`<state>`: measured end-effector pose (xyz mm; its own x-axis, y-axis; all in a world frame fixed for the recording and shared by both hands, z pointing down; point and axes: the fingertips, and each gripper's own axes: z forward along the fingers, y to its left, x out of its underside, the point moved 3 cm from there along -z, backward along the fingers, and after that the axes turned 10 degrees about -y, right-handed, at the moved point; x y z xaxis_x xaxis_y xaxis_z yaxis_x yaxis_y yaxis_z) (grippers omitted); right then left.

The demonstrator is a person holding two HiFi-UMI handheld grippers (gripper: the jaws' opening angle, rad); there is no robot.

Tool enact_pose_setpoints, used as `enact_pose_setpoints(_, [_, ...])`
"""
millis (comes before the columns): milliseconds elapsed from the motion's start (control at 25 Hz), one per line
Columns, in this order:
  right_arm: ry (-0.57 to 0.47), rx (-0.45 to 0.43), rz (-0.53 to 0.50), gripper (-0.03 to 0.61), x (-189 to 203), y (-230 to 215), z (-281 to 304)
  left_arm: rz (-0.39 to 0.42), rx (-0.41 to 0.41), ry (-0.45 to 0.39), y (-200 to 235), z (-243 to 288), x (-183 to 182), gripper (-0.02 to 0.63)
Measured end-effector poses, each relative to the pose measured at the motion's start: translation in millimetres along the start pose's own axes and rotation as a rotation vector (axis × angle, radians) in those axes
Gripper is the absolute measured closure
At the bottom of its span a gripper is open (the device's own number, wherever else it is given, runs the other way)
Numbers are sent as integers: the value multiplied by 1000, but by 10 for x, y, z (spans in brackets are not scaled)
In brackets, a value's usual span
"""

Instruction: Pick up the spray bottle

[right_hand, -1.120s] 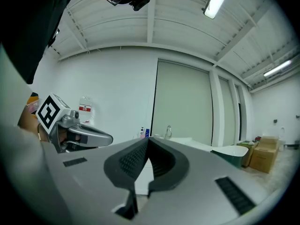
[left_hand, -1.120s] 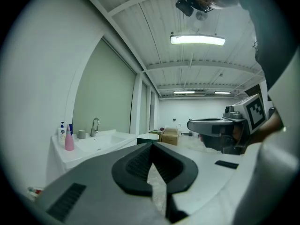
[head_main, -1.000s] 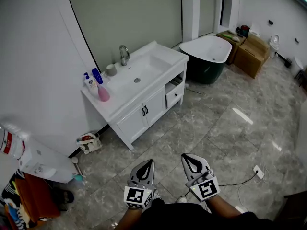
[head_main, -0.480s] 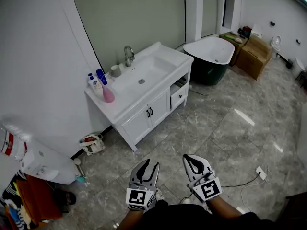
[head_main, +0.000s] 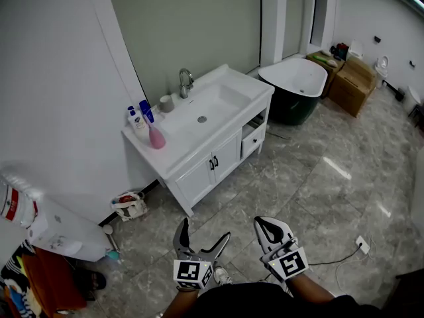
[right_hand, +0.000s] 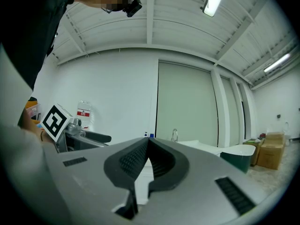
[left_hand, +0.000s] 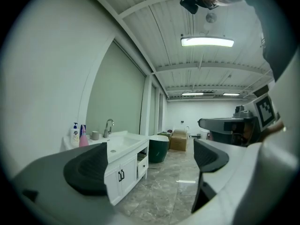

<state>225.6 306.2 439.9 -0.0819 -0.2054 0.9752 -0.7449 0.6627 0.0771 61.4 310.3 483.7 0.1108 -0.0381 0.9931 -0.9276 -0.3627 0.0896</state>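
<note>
— Looking for the spray bottle (head_main: 157, 136): where?

— Standing upright at the left end of the white vanity surface (head_main: 169, 154), close to the wall, just beside a white pump bottle (head_main: 136, 119). Pink in the body, blue at the top (trigger too small to make out).

— Anything else up there?

— Further along the back edge, a small grey cup (head_main: 166, 103), then a chrome tap (head_main: 186, 83) over the basin (head_main: 212, 105). Touched by neither pair of tongs.

— And the tongs themselves?

— Held low at the bottom of the head view, side by side, well apart from the vanity, with grey marbled floor (head_main: 291, 177) in between. Left tongs (head_main: 203, 234): opening at this moment, already spread wide, gripping nothing; between them, in the left gripper view, only the distant cabinet front and floor. Right tongs (head_main: 263, 224): pressed together tip to tip, pinching nothing.

— Pointing which way?

— Roughly level, toward the vanity and the wall behind it.

— Beyond the vanity?

— Just past its right end, a dark green bathtub (head_main: 295, 85), white inside. Behind that, against the far wall, cardboard boxes (head_main: 354, 81). Left of the cabinet, down on the floor by the wall, a small bag (head_main: 129, 205).
</note>
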Motion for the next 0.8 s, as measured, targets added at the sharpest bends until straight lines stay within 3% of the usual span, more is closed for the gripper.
enact_pose_setpoints(200, [2,0,-11,580,32,115,281,-44,-2,10,290,35,9,20])
enact_pose_setpoints(400, [6,-13,-28,580,88,246,498,30,-11,17,545,45,-9,20])
enact_pose_setpoints(800, [19,-15,12,580,186,225,793,74,-66,32,834,118,24,29])
